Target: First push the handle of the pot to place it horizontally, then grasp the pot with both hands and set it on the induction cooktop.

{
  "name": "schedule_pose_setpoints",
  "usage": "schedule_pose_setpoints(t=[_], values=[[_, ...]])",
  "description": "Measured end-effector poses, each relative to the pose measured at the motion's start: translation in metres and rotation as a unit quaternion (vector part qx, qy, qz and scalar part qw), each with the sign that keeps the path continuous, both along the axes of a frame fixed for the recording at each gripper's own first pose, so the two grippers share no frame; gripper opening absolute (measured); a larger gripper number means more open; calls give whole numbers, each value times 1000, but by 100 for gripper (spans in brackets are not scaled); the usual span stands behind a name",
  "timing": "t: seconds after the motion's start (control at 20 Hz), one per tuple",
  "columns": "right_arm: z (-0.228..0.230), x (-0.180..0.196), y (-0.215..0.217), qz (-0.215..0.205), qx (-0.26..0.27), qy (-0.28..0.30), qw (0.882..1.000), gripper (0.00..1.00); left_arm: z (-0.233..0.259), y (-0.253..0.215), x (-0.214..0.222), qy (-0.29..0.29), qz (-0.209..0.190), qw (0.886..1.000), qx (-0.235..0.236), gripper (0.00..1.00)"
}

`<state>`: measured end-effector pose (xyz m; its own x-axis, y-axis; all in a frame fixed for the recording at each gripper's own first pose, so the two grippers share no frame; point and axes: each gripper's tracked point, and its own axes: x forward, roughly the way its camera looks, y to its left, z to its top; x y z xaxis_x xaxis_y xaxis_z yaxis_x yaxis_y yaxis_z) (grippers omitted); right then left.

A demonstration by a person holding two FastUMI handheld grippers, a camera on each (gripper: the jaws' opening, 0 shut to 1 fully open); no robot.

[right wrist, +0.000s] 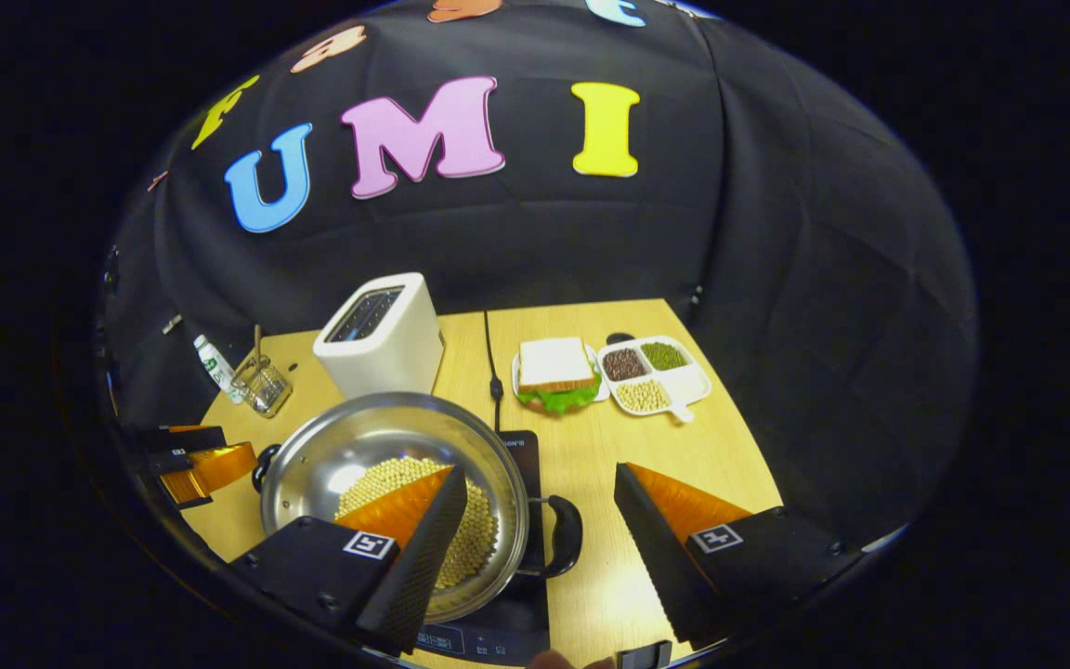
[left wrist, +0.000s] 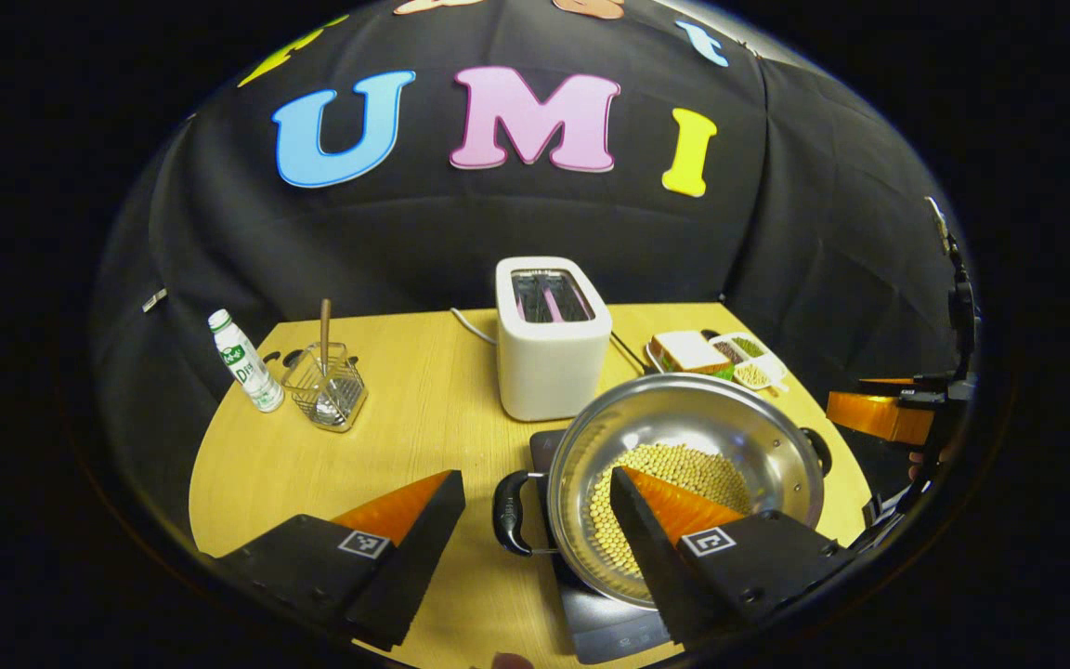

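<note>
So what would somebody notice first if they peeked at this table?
Probably the shiny round steel pot of pale yellow beans, sitting on the flat black induction cooktop at the near edge of the wooden table. Behind it stands a white boxy toaster, with a sandwich off to the right.

Pot (left wrist: 684,437): I see it sitting on the induction cooktop (left wrist: 609,627), pale beans in its bottom.
Near handle (left wrist: 509,511): sticks out from the pot's left side, between my 2 fingers.
Left gripper (left wrist: 535,506): jaws spread wide, 1 finger above the pot's bowl, the other left of the pot.
Right gripper (left wrist: 879,413): right of the pot, apart from it.
Toaster (left wrist: 549,339): just behind the pot.
Bottle (left wrist: 245,362): far left of the pot.
</note>
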<state>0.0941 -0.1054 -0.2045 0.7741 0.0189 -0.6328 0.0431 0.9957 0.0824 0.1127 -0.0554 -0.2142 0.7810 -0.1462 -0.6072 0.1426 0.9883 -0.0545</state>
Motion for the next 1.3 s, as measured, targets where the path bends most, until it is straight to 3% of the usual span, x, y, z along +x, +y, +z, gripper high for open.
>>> schedule_pose_setpoints(t=[0.3, 0.65, 1.0, 1.3], values=[[87, -9, 20, -9, 8, -103, 995, 99, 87, 26, -5, -106, 23, 993, -54, 97], [156, -31, 37, -27, -12, -195, 980, 99, 156, 81, -36, -209, 47, 977, -16, 95], [205, -58, 46, -51, -31, -283, 957, 98, 193, 94, -76, -257, 50, 965, 2, 95], [209, -68, 59, -40, -38, -291, 955, 98, 198, 90, -87, -259, 43, 965, -2, 95]])
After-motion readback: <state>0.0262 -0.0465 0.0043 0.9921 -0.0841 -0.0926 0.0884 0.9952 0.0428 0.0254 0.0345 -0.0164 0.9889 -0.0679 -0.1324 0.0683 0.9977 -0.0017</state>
